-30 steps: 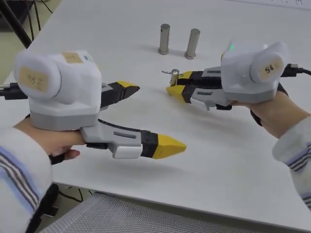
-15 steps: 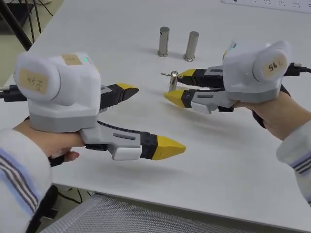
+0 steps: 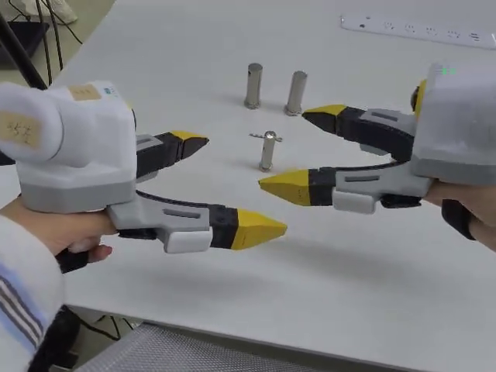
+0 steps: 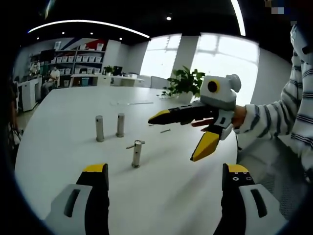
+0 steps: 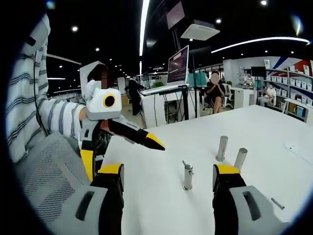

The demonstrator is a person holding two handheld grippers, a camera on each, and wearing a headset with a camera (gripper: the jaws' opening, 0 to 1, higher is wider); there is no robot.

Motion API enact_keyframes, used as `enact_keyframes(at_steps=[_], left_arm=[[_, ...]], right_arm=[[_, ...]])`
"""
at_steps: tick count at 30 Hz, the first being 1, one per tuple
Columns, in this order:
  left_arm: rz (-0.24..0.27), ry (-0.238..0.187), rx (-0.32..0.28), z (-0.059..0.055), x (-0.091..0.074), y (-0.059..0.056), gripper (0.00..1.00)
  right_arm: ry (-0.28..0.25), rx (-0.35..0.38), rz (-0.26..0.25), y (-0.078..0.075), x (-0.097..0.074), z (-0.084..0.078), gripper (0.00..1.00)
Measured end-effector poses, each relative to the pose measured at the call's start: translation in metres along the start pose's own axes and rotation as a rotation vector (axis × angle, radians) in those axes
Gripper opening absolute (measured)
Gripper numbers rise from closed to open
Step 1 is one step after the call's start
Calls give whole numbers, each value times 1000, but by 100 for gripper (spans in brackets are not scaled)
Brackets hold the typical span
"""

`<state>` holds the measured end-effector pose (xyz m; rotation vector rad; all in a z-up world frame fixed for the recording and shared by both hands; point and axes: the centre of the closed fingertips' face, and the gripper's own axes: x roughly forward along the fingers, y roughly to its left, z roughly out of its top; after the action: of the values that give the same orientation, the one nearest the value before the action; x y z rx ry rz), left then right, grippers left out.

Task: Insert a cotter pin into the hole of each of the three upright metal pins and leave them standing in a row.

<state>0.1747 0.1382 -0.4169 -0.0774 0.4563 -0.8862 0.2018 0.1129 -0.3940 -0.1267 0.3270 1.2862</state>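
Though a tan sticker [image 3: 19, 129] on my left gripper [image 3: 242, 184] carries handwriting, I cannot make it out. That gripper's jaws are spread wide and grasp nothing; they hover above the white table [image 3: 194, 46].

Ahead of its yellow tips and a little to the right stands the fitted pin [image 3: 267, 155], a short silver cylinder, upright. A thin cotter pin [image 3: 256, 136] runs crosswise through its top and sticks out mostly to the left. Farther beyond my fingertips the left bare pin [image 3: 253, 85] and the right bare pin [image 3: 296, 93] stand upright side by side, near each other but apart.

My right gripper [image 3: 284, 149] is released too, jaws far apart and empty. Its tips are just beside the fitted pin and do not touch it. Beyond its upper jaw, a white power strip [image 3: 418, 31] lies near the table's far edge.
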Motion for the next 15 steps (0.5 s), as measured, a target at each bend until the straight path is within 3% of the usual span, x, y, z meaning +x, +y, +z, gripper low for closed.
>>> enact_keyframes(at_steps=[4,6,9,15], left_arm=[[-7,14,13,-3,1,-1,96],[-10,10,13,-2,1,-2,95],[-13,8,8,-2,2,-1,94],[0,14,14,-2,0,6,95]], right_arm=[[-77,56,-40,2,-12,15,81],[-76,55,-38,5,-17,16,81],[-70,59,-65,5,-25,17,89],[-5,60,-165,-3,-48,6,96]])
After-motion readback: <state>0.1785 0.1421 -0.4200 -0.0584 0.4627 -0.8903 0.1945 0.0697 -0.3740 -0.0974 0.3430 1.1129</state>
